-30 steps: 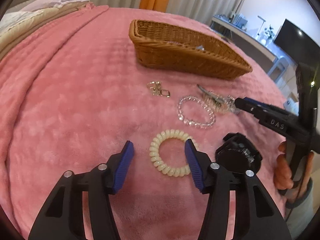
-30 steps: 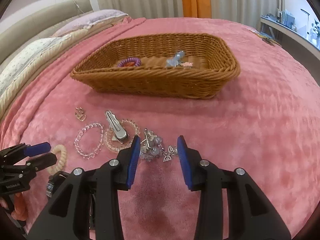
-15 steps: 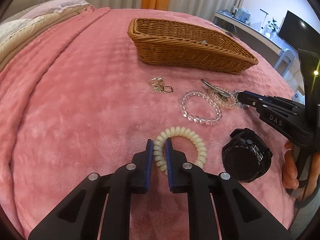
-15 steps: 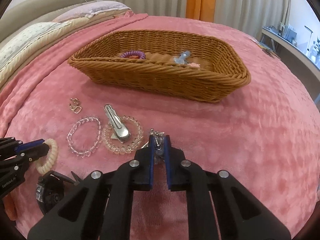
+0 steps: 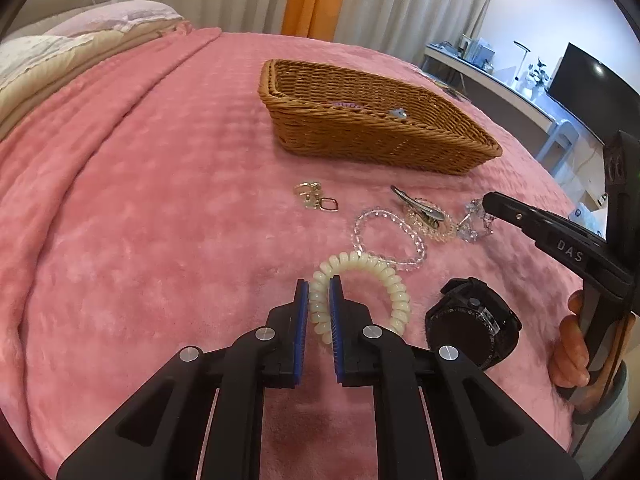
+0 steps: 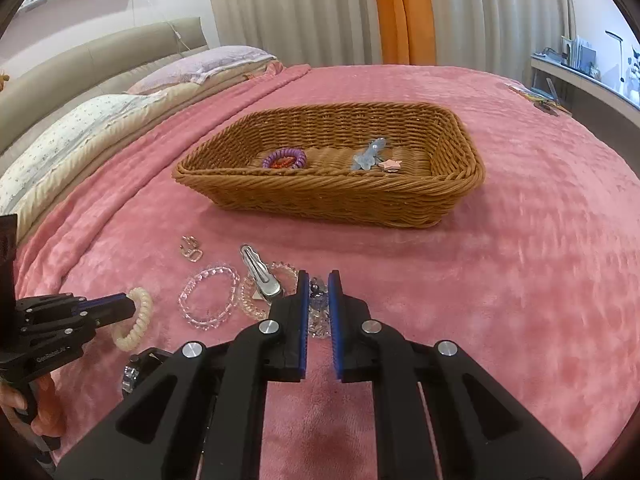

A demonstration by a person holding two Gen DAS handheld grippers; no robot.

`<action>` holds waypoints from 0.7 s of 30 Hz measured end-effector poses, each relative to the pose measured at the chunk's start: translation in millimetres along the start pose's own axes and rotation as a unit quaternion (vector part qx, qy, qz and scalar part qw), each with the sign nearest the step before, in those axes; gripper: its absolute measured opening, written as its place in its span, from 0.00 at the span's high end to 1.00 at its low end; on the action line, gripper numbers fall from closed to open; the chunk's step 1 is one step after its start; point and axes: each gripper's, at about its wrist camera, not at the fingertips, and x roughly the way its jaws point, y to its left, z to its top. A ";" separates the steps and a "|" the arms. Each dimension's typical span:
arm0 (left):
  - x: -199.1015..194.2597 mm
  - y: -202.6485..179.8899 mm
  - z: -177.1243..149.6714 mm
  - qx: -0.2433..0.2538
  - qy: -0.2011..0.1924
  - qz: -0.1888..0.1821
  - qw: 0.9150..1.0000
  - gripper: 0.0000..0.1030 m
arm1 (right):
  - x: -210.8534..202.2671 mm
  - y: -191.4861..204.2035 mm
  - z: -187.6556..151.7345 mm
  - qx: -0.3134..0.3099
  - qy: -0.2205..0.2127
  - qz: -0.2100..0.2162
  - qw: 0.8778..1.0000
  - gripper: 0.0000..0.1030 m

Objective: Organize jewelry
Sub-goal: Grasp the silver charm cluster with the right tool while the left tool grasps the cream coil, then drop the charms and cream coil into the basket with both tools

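My left gripper (image 5: 319, 284) is shut on the near side of a cream spiral hair tie (image 5: 396, 292) that lies on the pink blanket. In the right wrist view the same left gripper (image 6: 120, 306) comes in from the left, holding the hair tie (image 6: 138, 320). My right gripper (image 6: 319, 276) is shut on a cluster of bluish crystal beads (image 6: 318, 308). In the left wrist view the right gripper (image 5: 490, 202) pinches that cluster (image 5: 472, 226). The brown wicker basket (image 6: 328, 196) stands farther back, holding a purple hair tie (image 6: 285, 158), a blue clip (image 6: 368, 156) and a pink star (image 6: 390, 165).
Between the grippers lie a clear bead bracelet (image 5: 384, 236), a silver hair clip (image 5: 416, 204) on a pinkish bracelet, and gold earrings (image 5: 316, 198). A black watch (image 5: 472, 328) sits close to my left gripper. Pillows line the bed's left side; a desk stands far right.
Both grippers went from open to shut: the left closed on the cream hair tie, the right on the bead cluster. The other jewelry has not moved.
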 end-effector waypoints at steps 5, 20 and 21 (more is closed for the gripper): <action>-8.6 1.2 2.2 -0.006 -0.024 -0.010 1.000 0.91 | -5.7 -4.5 0.6 0.012 -0.010 0.019 1.000 0.92; -30.6 1.6 8.6 -0.011 -0.079 -0.023 0.997 0.91 | -28.8 -11.4 3.8 0.034 -0.044 0.048 0.997 0.92; -31.9 1.9 9.2 -0.010 -0.081 -0.023 0.996 0.91 | -30.3 -11.5 4.3 0.035 -0.046 0.048 0.997 0.92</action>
